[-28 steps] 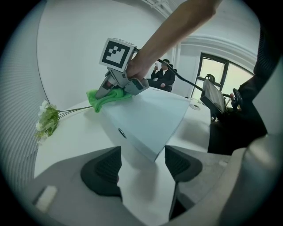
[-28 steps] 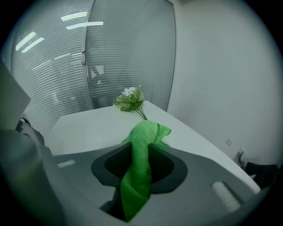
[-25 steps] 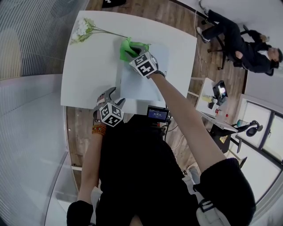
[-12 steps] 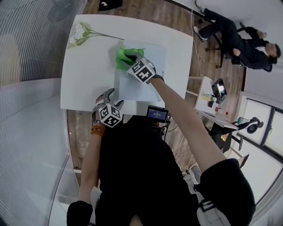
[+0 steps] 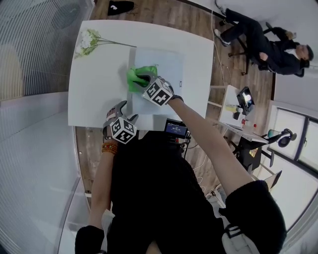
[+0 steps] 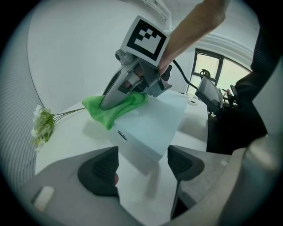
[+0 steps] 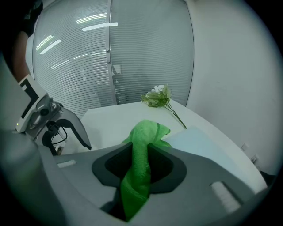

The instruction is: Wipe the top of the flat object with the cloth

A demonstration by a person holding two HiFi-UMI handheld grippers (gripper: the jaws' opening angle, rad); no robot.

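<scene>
A white table [image 5: 99, 94] stands on a wooden floor [image 5: 164, 12], with a ribbed glass wall [image 5: 35, 44] on one side and a seated person [image 5: 263, 42] well apart at the far right. A sprig of flowers [image 5: 89, 40] lies at the table's far left corner. The pale blue flat object [image 5: 166, 67] lies flat on the table, right of centre.

A second ago the green cloth [image 5: 135, 77] sat at the flat object's far left corner; it is now about halfway down the left edge, nearer the person, and the right gripper [image 7: 141, 163] has come with it. The left gripper [image 6: 143, 165] has just been opening its jaws, and nothing stands between them.

The right gripper's jaws are pinched tight on a fold of the cloth, which bunches ahead of them on the flat object's top and spills over its left edge. The left gripper hovers wide apart at the table's near edge, the flat object's near corner just beyond its jaws
</scene>
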